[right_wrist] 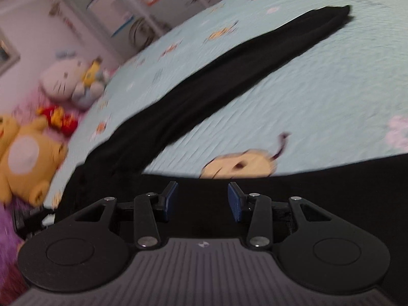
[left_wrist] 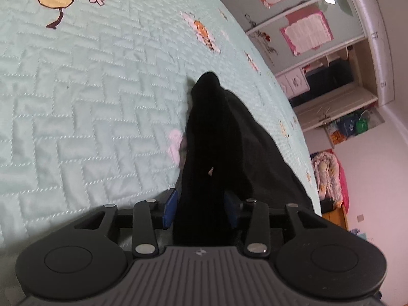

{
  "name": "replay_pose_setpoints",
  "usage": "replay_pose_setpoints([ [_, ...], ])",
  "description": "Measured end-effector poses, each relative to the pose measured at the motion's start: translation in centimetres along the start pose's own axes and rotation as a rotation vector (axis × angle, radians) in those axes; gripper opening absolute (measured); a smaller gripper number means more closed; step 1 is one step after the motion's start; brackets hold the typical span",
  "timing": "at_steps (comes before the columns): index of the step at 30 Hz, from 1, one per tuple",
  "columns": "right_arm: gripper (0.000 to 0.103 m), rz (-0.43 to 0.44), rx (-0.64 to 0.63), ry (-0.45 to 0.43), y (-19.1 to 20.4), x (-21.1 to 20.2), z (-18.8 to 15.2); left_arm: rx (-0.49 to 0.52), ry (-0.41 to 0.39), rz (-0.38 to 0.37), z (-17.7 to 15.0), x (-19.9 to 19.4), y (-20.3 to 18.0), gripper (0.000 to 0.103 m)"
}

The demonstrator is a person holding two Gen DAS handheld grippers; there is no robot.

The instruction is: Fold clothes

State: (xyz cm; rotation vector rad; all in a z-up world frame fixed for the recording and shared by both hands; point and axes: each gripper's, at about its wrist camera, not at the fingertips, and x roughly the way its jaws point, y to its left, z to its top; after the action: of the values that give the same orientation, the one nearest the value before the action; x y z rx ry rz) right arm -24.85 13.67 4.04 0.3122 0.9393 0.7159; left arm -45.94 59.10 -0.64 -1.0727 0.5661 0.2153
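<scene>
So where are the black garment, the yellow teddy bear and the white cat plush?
black garment (right_wrist: 229, 76): right wrist view, middle of the long stretched-out part.
yellow teddy bear (right_wrist: 25, 158): right wrist view, on its pale belly, blurred.
white cat plush (right_wrist: 63, 79): right wrist view, on its face.

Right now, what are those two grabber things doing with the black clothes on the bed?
Someone is folding a black garment on a bed with a mint-green quilt. The left gripper has its fingers pinched on a bunch of the black cloth. The right gripper is open, with dark cloth lying under its fingers, and it grips nothing. One long part of the garment stretches away across the quilt. Stuffed toys sit by the bed's edge.
</scene>
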Motion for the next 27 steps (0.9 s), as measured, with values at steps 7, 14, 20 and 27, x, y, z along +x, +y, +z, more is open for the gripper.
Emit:
replay_pose_setpoints([
  [7, 0.046, -0.001, -0.085, 0.054, 4.3, 0.6, -1.3, -0.013, 0.081, 0.014, 0.2, 0.0, 0.7, 0.014],
  [14, 0.046, 0.005, -0.139, 0.125, 5.7, 1.4, -3.7, 0.032, 0.052, 0.070, 0.2, -1.0, 1.5, 0.003],
  [20, 0.046, 0.031, -0.251, 0.160, 8.2, 1.6, -5.4, 0.071, 0.046, 0.097, 0.0, -0.9, 1.1, 0.003],
  [27, 0.046, -0.012, -0.358, 0.274, 10.4, 4.7, -6.7, 0.024, 0.009, 0.094, -0.5, -1.7, 2.1, 0.002],
])
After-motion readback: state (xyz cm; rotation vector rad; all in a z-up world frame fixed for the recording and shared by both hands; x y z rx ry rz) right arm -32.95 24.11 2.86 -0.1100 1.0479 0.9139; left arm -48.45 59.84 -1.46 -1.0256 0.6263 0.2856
